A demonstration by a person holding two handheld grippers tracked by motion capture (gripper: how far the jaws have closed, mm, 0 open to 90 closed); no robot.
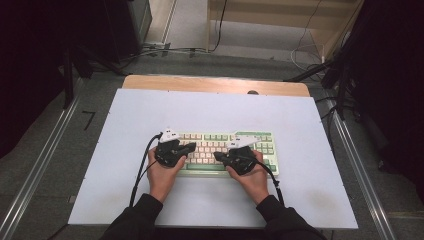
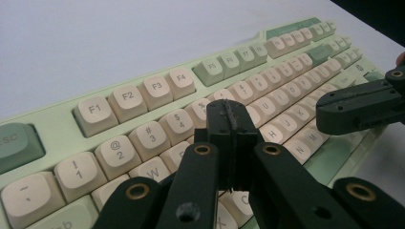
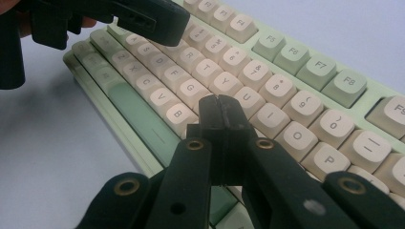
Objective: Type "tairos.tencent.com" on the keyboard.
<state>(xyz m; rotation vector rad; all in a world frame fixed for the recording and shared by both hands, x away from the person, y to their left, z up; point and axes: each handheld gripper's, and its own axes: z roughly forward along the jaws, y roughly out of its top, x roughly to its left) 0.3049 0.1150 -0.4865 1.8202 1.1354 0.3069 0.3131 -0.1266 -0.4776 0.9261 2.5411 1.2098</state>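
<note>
The left hand-held gripper [image 2: 229,119] has its jaws pressed together into one blunt tip, poised low over the letter keys near the centre of its own view. The right hand-held gripper [image 3: 220,112] is likewise closed on nothing, its tip above the keys around H and N. Both hover over the keyboard [image 1: 222,150], which lies at the middle of the white bench [image 1: 300,120] in the high view. To type well, I judge each tip should come straight down on one keycap's centre, press briefly, then lift clear without dragging onto neighbouring keys.
</note>
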